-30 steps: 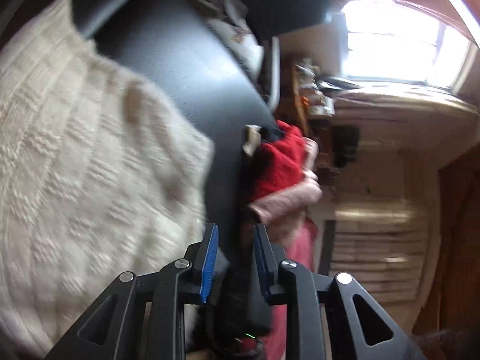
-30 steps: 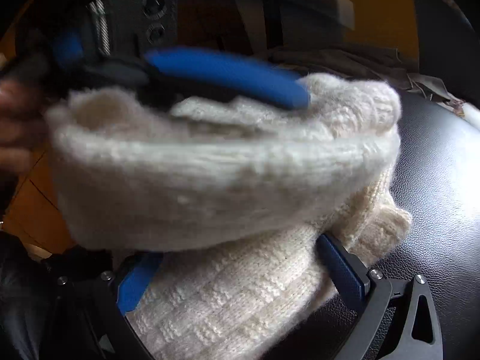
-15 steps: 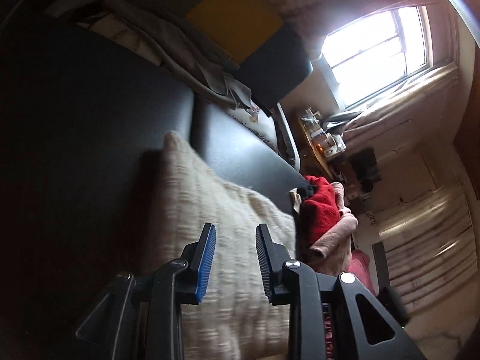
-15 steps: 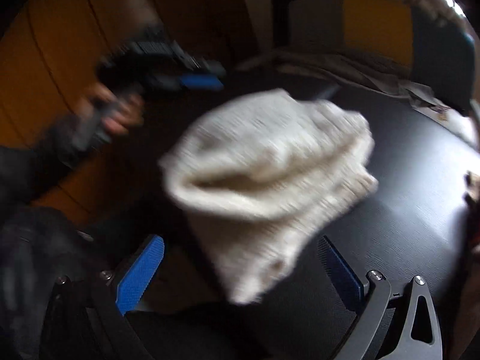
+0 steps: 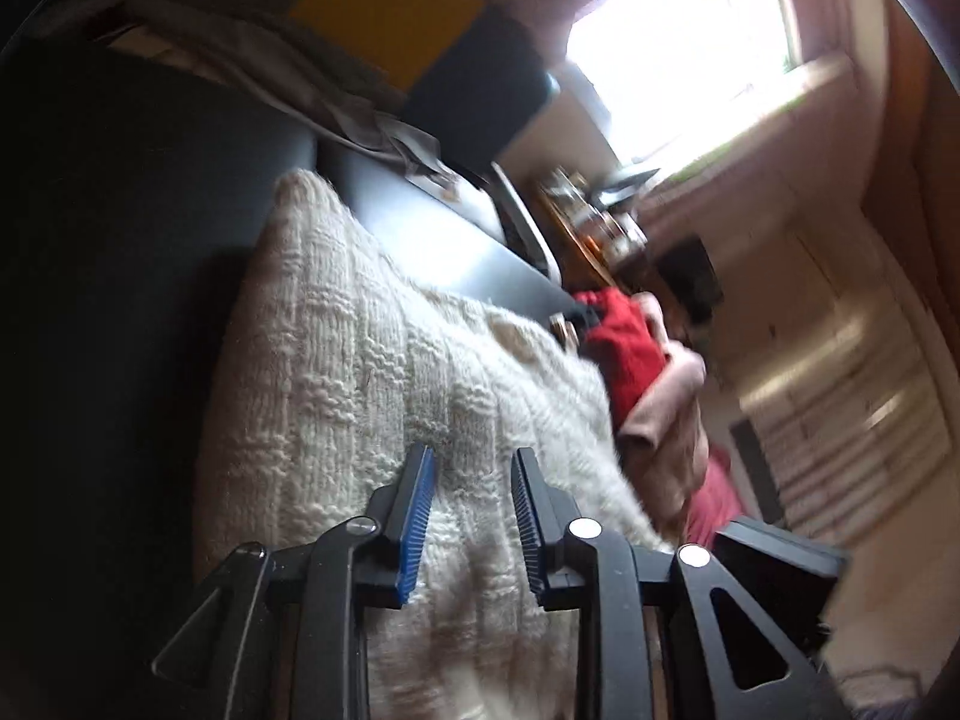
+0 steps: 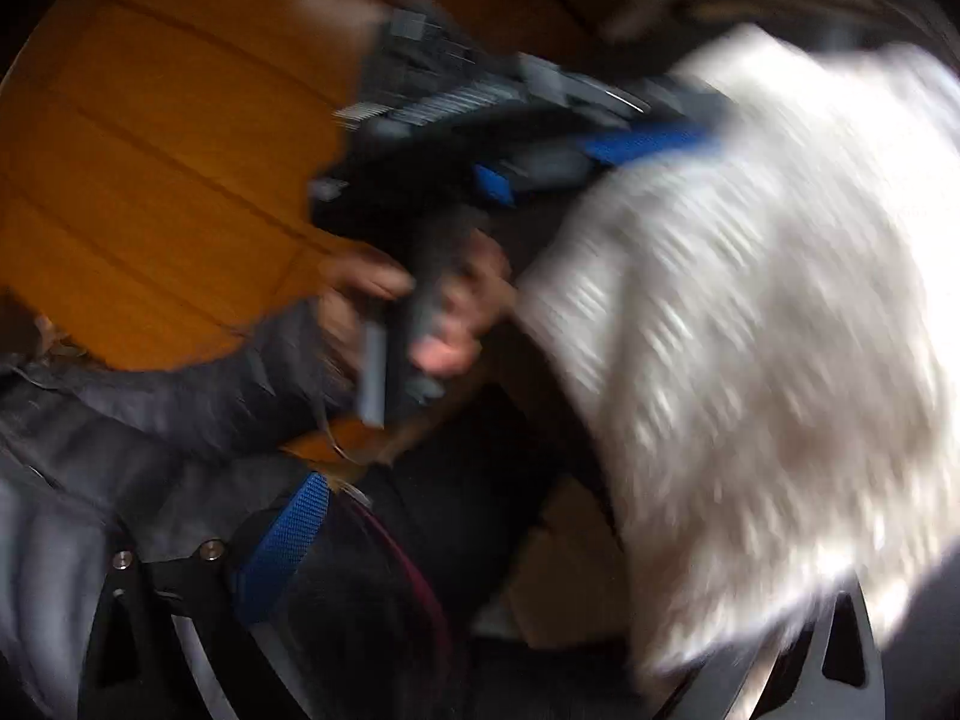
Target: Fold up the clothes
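The left tool (image 5: 471, 483) hovers part-open over the cream sweater (image 5: 384, 372); the right tool (image 6: 540, 540) gapes wide beside it.

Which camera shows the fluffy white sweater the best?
The left wrist view. There the white sweater lies sharp enough to see its knitted ribs, spread on the dark surface. The right wrist view shows the same sweater only as a bright, blurred mass filling its right side.
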